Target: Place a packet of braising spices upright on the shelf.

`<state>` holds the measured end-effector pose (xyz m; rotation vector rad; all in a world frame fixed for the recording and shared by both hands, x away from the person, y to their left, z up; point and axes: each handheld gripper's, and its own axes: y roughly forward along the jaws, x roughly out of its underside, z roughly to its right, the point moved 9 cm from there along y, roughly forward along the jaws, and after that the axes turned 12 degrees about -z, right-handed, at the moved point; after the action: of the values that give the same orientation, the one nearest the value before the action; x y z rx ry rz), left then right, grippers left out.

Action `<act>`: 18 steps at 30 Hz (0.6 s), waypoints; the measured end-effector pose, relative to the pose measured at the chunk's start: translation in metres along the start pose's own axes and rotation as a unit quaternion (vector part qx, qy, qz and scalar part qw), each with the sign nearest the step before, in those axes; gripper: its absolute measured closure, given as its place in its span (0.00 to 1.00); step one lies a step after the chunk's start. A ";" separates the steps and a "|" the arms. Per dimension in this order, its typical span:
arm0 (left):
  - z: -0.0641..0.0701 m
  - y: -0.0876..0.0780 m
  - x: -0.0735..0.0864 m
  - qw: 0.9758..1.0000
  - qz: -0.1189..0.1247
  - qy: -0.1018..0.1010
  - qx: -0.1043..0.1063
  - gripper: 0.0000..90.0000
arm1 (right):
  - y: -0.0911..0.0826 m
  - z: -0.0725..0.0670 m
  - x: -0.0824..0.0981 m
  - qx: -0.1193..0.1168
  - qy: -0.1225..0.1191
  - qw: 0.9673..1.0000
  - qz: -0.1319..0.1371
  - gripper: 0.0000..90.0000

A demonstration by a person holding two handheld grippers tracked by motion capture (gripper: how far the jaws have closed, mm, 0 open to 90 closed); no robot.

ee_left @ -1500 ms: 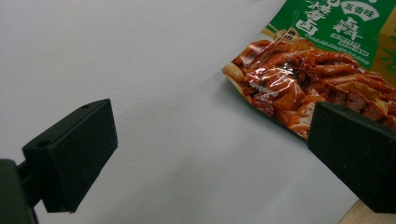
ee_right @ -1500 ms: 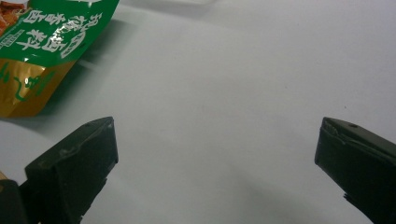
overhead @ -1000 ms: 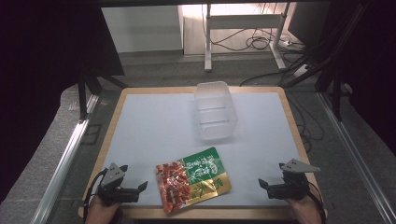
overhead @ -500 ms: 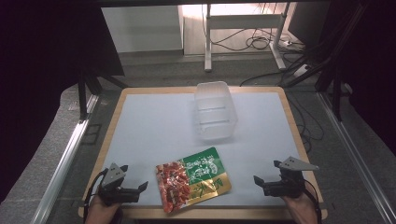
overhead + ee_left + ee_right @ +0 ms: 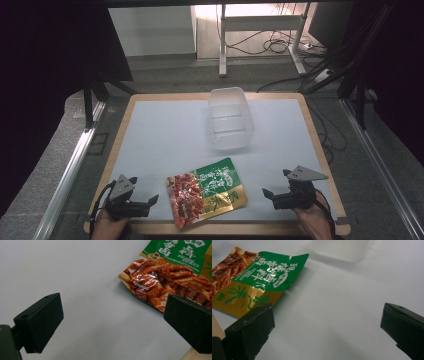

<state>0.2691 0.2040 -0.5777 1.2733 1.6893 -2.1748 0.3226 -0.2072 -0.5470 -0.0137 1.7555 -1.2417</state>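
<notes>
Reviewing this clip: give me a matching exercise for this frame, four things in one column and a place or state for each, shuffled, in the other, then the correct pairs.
Things:
1. snack packet
2. clear plastic container
3. left claw
4. right claw

Places or states:
A. open, at the table's near right edge
B. lying flat near the front edge, between the two claws
C. open, at the table's near left corner
D. empty, toward the far middle of the table

Pairs: 1-B, 2-D, 3-C, 4-A

This looks like a lab or recording workspace. A wood-edged table with a white top point(image 5: 165, 145) fills the frame's centre, flanked by black metal frame struts point(image 5: 95, 95) and dark curtains. Along the top edge, loose black cables point(image 5: 280, 46) lie on the grey floor.
</notes>
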 end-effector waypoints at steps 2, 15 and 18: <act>0.000 0.000 0.000 1.000 0.000 0.000 0.000 0.03 | 0.003 -0.003 -0.002 -0.005 -0.003 1.000 -0.001 0.00; 0.000 0.000 0.000 1.000 -0.002 0.002 -0.001 0.03 | 0.018 -0.017 -0.019 -0.043 -0.014 0.999 0.007 0.00; 0.000 0.000 0.000 1.000 -0.002 0.003 -0.001 0.03 | 0.023 -0.019 -0.022 -0.043 -0.020 0.999 0.000 0.00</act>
<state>0.2690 0.2036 -0.5780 1.2789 1.6973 -2.1726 0.3324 -0.1712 -0.5488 -0.0875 1.7731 -1.1576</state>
